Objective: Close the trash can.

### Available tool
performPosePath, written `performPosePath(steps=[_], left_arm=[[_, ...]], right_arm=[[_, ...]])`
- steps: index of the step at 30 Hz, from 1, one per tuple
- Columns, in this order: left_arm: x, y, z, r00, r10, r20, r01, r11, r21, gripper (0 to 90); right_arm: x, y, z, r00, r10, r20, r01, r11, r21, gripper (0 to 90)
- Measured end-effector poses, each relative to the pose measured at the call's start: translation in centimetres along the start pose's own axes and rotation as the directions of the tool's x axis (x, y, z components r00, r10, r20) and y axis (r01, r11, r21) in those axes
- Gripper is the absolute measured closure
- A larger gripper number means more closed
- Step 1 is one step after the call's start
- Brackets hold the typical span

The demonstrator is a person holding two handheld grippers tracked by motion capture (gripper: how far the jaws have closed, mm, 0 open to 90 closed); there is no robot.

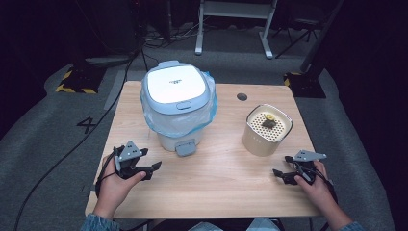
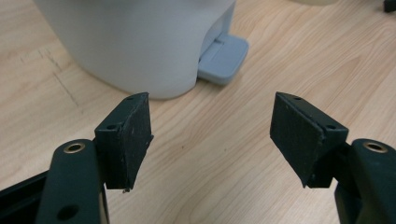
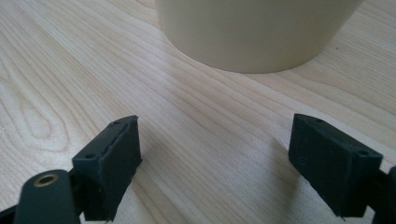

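Note:
A white pedal bin (image 1: 178,103) with a pale blue lid and a blue liner stands at the back middle of the wooden table (image 1: 216,183); its grey foot pedal (image 1: 185,147) faces me. A cream round container (image 1: 266,130) with a perforated top carrying small dark and yellow scraps (image 1: 269,121) stands to the right. My left gripper (image 1: 153,170) rests open near the front left, its jaws aimed at the bin's base (image 2: 140,46) and pedal (image 2: 223,58). My right gripper (image 1: 280,166) rests open at the front right, its jaws facing the cream container (image 3: 252,32).
A round dark cable hole (image 1: 242,96) sits in the table's back right. Beyond the table lie grey carpet, a white desk frame (image 1: 235,19) and black stands with yellow-black hazard tape (image 1: 77,86). Bare wood lies between the two grippers.

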State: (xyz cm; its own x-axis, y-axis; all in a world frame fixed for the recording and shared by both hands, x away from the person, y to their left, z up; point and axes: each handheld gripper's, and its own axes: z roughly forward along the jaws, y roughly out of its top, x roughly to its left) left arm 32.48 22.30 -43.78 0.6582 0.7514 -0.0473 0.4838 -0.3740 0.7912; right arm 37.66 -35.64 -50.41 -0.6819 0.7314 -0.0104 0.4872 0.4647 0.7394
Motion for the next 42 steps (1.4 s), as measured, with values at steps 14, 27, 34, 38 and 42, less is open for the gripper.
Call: performPosePath(steps=[14, 27, 34, 38, 42], left_arm=[[1.0, -3.5, 2.1, 0.9979, -0.056, -0.031, 0.059, 0.9922, 0.11, 27.4], [1.1, -5.1, 3.9, 0.9973, -0.014, -0.072, 0.025, 0.9866, 0.161, 17.7], [1.4, -5.1, 4.3, 0.9975, -0.009, -0.07, 0.019, 0.9881, 0.153, 13.9], [1.2, -5.1, 4.3, 0.9963, -0.02, -0.084, 0.033, 0.9879, 0.152, 13.3], [1.0, -5.1, 4.2, 0.9941, -0.037, -0.102, 0.052, 0.9872, 0.151, 13.3]], right_arm=[[0.0, 0.0, 0.0, 1.0, 0.0, 0.0, 0.0, 1.0, 0.0, 17.0], [0.0, 0.0, 0.0, 1.0, 0.0, 0.0, 0.0, 1.0, 0.0, 16.9], [0.0, 0.0, 0.0, 0.9999, 0.009, 0.011, -0.009, 1.0, 0.005, 14.2], [0.1, 0.0, 0.1, 0.9993, 0.025, 0.027, -0.025, 1.0, 0.01, 12.3], [0.1, 0.0, 0.1, 0.9993, 0.025, 0.027, -0.026, 1.0, 0.011, 12.3]])
